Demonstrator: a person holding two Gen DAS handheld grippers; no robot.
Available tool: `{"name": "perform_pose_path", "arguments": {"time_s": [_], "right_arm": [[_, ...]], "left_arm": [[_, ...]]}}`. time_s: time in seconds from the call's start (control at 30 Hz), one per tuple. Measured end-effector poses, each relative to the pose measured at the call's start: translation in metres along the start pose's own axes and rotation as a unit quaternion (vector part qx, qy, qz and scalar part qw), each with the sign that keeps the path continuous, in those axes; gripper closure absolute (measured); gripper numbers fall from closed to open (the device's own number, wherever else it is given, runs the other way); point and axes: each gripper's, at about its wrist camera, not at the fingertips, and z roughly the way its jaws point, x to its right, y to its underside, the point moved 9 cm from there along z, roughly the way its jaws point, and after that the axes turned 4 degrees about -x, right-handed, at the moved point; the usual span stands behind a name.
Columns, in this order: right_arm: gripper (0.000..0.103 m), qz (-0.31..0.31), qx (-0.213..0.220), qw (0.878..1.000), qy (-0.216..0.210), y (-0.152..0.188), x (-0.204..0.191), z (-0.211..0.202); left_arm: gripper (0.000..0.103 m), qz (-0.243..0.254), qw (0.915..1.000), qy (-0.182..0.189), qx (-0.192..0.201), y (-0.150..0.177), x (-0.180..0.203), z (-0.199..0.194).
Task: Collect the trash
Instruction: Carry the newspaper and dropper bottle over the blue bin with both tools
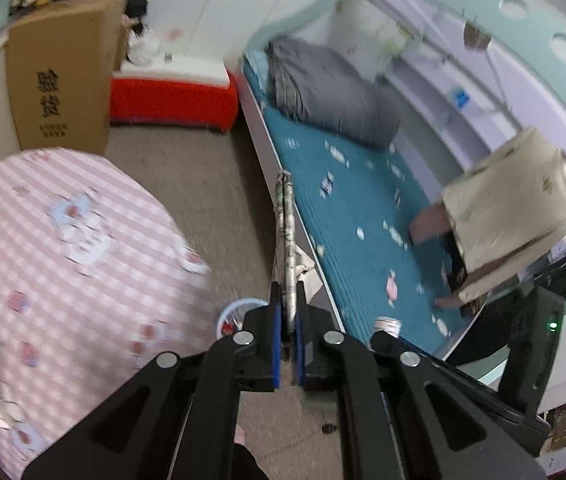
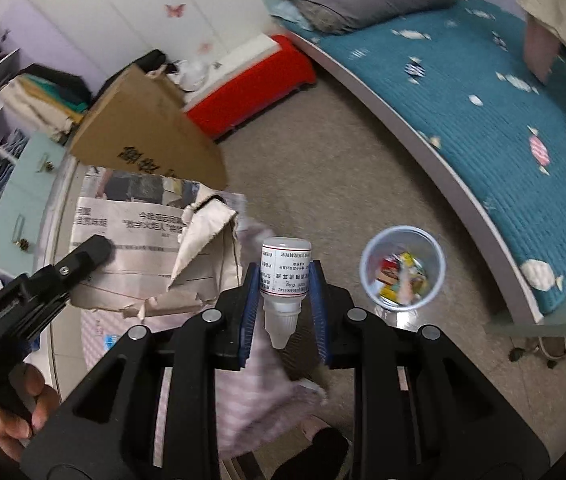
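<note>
My left gripper (image 1: 289, 292) is shut on a crumpled newspaper sheet (image 1: 286, 220), seen edge-on in the left wrist view. The right wrist view shows the same newspaper (image 2: 135, 240) spread flat and torn, hanging from the left gripper (image 2: 91, 252) at the left. My right gripper (image 2: 285, 276) is shut on a small white dropper bottle (image 2: 285, 264), held with its tip toward the camera. A small clear-blue trash bin (image 2: 367, 264) stands on the floor just right of the bottle, with colourful wrappers inside. The bin's rim (image 1: 239, 306) peeks out behind the left fingers.
A round table with a pink checked cloth (image 1: 63, 240) fills the left, with small cartons on it. A bed with a teal cover (image 1: 363, 208) runs along the right. A cardboard box (image 1: 59, 80) and a red chest (image 1: 171, 96) stand by the far wall. A hand (image 2: 15, 420) grips the left handle.
</note>
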Motion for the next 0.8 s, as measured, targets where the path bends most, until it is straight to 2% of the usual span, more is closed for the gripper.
{"name": "perform_pose_path", "arguments": {"time_s": [0.13, 0.23, 0.47, 0.57, 0.63, 0.67, 0.73, 0.8], "right_arm": [[0.078, 0.007, -0.025, 1.0, 0.01, -0.018, 0.061, 0.007], [0.078, 0.009, -0.037, 0.999, 0.015, -0.029, 0.096, 0.012], [0.078, 0.027, -0.044, 0.999, 0.013, -0.048, 0.15, 0.011], [0.078, 0.035, -0.045, 0.998, 0.01, -0.054, 0.162, 0.013], [0.078, 0.04, -0.046, 0.998, 0.01, -0.054, 0.167, 0.013], [0.078, 0.042, -0.047, 0.998, 0.009, -0.055, 0.168, 0.014], [0.078, 0.043, -0.049, 0.998, 0.007, -0.057, 0.171, 0.015], [0.078, 0.041, -0.053, 0.998, 0.006, -0.056, 0.172, 0.017]], "left_arm": [[0.098, -0.007, 0.9988, -0.005, -0.049, 0.012, 0.033, 0.067], [0.098, 0.0, 0.9969, -0.03, -0.073, 0.016, 0.052, 0.111], [0.097, 0.006, 0.9927, -0.041, -0.113, 0.016, 0.09, 0.174], [0.087, 0.014, 0.9904, -0.056, -0.125, 0.011, 0.097, 0.193], [0.047, 0.005, 0.9877, -0.056, -0.146, 0.014, 0.1, 0.202], [0.044, -0.003, 0.9871, -0.059, -0.149, 0.015, 0.099, 0.205], [0.043, -0.003, 0.9875, -0.072, -0.14, 0.014, 0.093, 0.204], [0.042, -0.011, 0.9865, -0.073, -0.147, 0.017, 0.091, 0.203]]}}
